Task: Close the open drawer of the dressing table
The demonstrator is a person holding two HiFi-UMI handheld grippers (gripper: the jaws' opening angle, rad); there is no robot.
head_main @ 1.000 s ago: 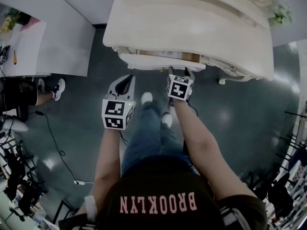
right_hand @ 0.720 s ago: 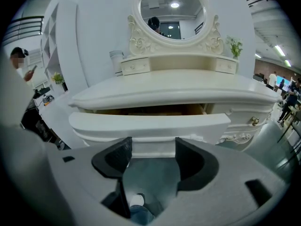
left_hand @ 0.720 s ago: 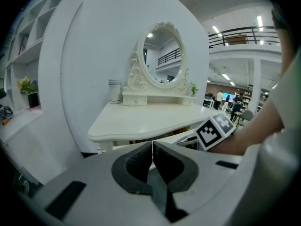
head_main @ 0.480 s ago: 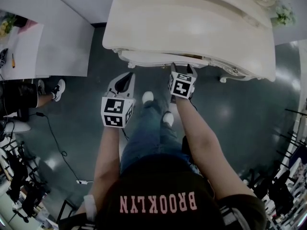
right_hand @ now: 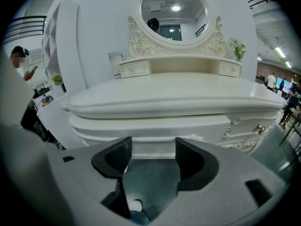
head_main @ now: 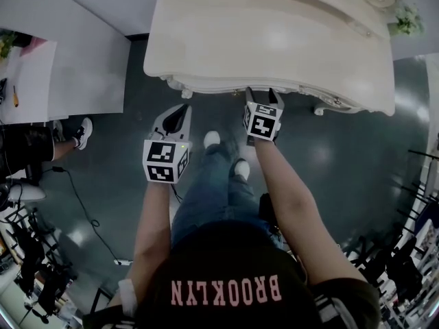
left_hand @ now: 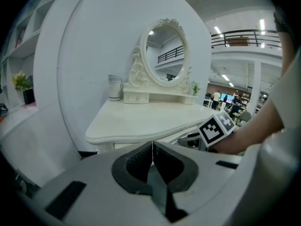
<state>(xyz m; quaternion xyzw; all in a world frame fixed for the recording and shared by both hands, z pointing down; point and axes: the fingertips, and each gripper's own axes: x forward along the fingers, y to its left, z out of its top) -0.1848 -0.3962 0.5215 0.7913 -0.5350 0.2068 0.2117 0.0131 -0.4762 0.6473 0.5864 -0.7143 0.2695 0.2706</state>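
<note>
Dark grey floor [head_main: 343, 163] fills the head view, with a cream-white carved dressing desk [head_main: 274, 40] across the top. The right tool [head_main: 262, 96] points at the middle of the desk's front edge, its tips just under the overhang. The left tool [head_main: 180, 113] hangs apart from it, over the floor near the desk's front left corner, above a white shoe [head_main: 210, 140].

From the left gripper view, that tool's dark padded jaws are pressed together with nothing between them. Beyond them the desk's top carries an oval mirror in a carved white frame [left_hand: 165, 55] at the back edge and a white cylindrical canister [left_hand: 114, 87] at the back left corner.

From the right gripper view, the jaws stand apart and hold nothing. The plain cream drawer front [right_hand: 155, 125] sits between them, lying level with the desk's front, tucked beneath the moulded top. The tips are right at it; contact cannot be told.
</note>
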